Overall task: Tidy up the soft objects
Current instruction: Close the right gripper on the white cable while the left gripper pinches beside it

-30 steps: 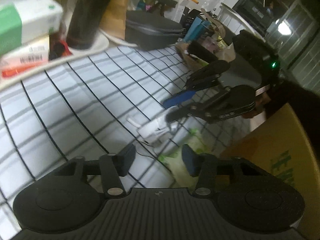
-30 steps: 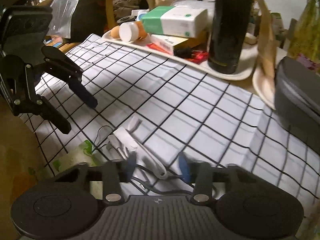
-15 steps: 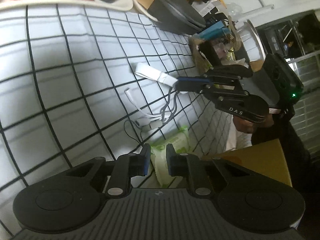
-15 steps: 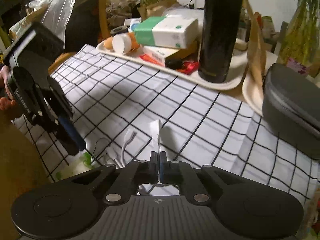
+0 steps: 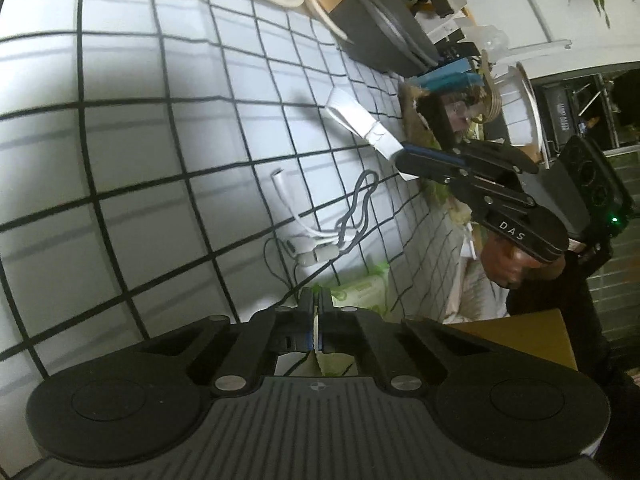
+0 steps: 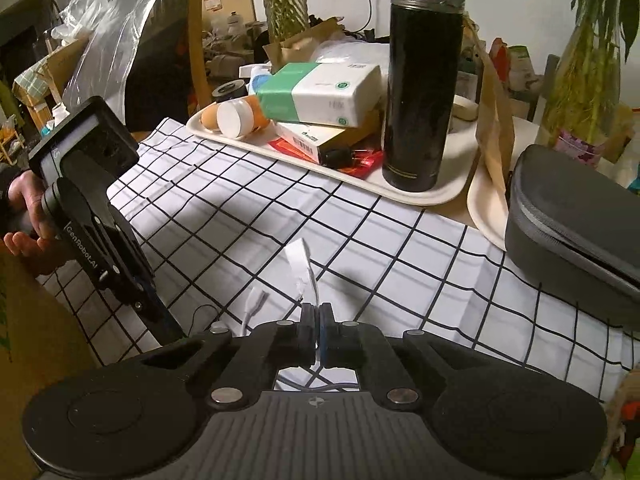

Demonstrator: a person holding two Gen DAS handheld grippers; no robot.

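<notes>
You are holding the right claw (image 6: 319, 334) pressed fully together on a white folded paper tag (image 5: 362, 122); in the right wrist view the tag (image 6: 301, 265) is sticking up and forward from between the pads. The tag is lifted off the white black-gridded tablecloth (image 5: 132, 128) covering the counter. Grey and white cables (image 5: 344, 216) are trailing below it, with the bundle lying on the cloth and a white connector (image 5: 277, 174) resting beside it.

You are holding the left claw (image 5: 316, 322) pinched tight on the edge of a pale green soft wipes packet (image 5: 362, 288), which is lying at the near edge of the counter, just beside the cable bundle. A brown cardboard box (image 5: 520, 334) is sitting right of it.

Farther back, a tall black insulated bottle (image 6: 424, 80) is standing upright on a cream tray (image 6: 424, 196), next to a green-and-white tissue pack (image 6: 320, 94). A dark grey zippered case (image 6: 576, 224) is resting at the right.
</notes>
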